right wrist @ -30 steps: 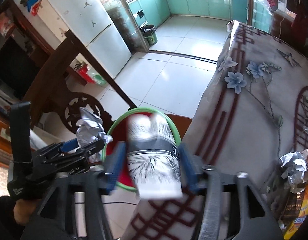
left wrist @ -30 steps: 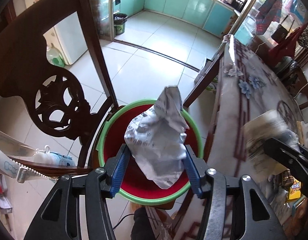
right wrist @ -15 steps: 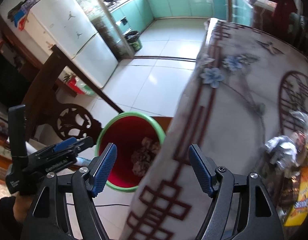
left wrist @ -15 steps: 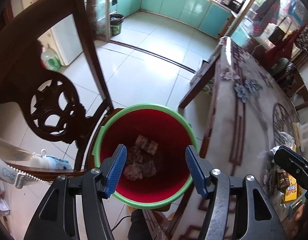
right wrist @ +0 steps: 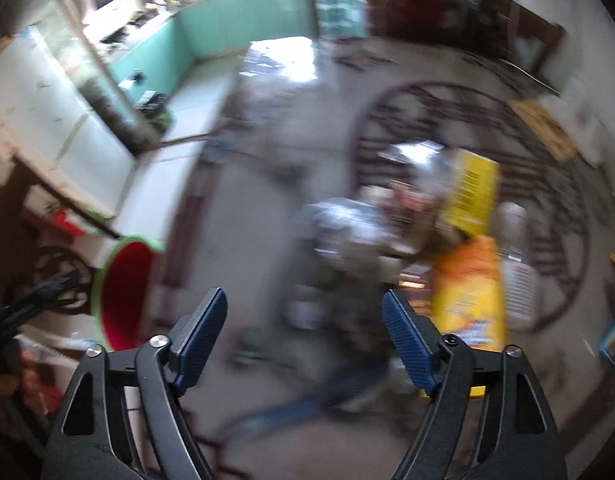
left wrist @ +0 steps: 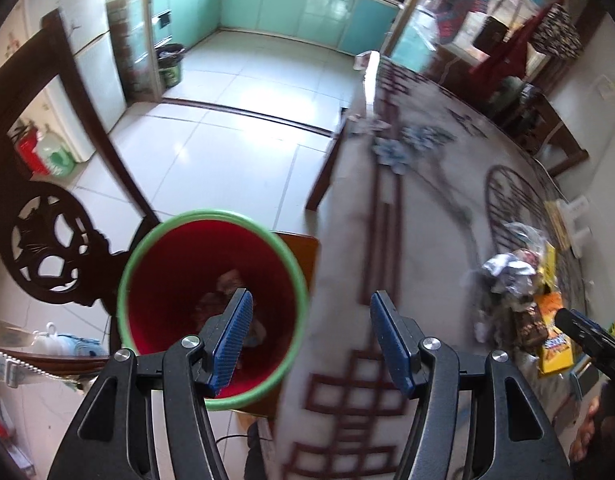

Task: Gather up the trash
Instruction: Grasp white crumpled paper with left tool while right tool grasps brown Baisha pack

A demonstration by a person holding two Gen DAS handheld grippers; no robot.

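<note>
On the patterned tabletop [left wrist: 427, 216], a heap of trash [right wrist: 391, 236] is lying, crumpled silver wrappers [left wrist: 507, 270] beside yellow snack bags [right wrist: 467, 292]. Down beside the tabletop edge, the red bin [left wrist: 167, 280] is holding dark scraps. Over its rim the left gripper [left wrist: 309, 340] is spreading wide, gripping nothing. The right gripper [right wrist: 303, 336] is gaping wide before the blurred heap.

left gripper [left wrist: 311, 342]: black plastic frame with triangular cut-outs, 2 fingers faced with blue ribbed pads [left wrist: 232, 338], 4 round silver screw heads across the linkage. right gripper [right wrist: 303, 340]: same black frame, same blue ribbed pads [right wrist: 407, 346], silver screws at the finger pivots. bare skin of a hand [left wrist: 587, 438] shows at the lower right edge of the left wrist view.
</note>
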